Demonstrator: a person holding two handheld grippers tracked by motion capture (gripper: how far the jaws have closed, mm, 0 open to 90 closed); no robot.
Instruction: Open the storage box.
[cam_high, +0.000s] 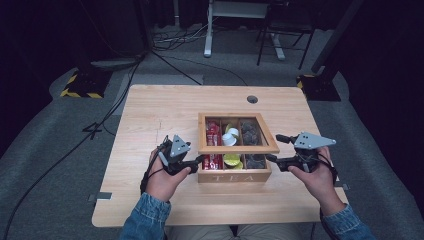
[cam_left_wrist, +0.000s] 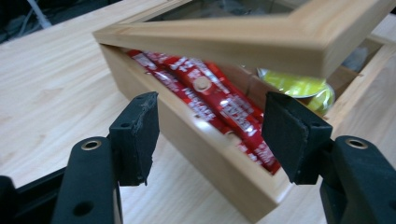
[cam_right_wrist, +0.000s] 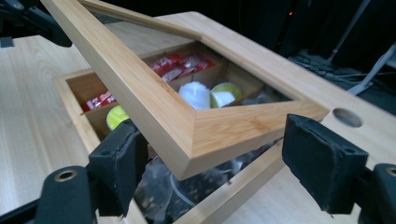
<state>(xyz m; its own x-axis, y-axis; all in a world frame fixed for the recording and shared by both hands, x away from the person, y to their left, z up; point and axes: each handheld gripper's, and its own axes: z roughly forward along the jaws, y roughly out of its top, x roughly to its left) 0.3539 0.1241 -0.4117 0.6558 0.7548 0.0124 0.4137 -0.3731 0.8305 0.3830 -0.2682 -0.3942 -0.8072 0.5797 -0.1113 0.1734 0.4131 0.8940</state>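
Wood, pale and straight-grained, for both the tea box (cam_high: 235, 175) and its framed, glazed lid (cam_high: 237, 148); mitred corners, square edges, a smooth matt finish. Box near the front middle of the light wooden table (cam_high: 160, 115), lid hinged at the back and raised at the front to a shallow tilt. Step in hand, by the look of it: swinging the lid open. Right gripper (cam_right_wrist: 212, 140) spread wide at the lid's front right corner, one black padded jaw tucked beneath the frame and apparently carrying it, the other standing clear with a gap showing, so a prop from below and no pinch. Left gripper (cam_left_wrist: 210, 135) about half open, straddling the box's front left corner, pads on either side of the wall but touching nothing, holding nothing. Inside, under the lifted frame: glossy red sachets (cam_left_wrist: 219, 102) lying lengthwise in the left compartment, a round yellow-green capsule (cam_left_wrist: 303, 86) and a white one (cam_right_wrist: 195, 95) in the middle, crumpled dark mesh tea bags (cam_right_wrist: 187, 186) on the right. Next, probably: keep raising the front edge in an arc about the back hinge, with the lower jaw well under the frame lest the smooth wood slide off the pad; worth steadying the base with the left, since a light box may tip or skid.
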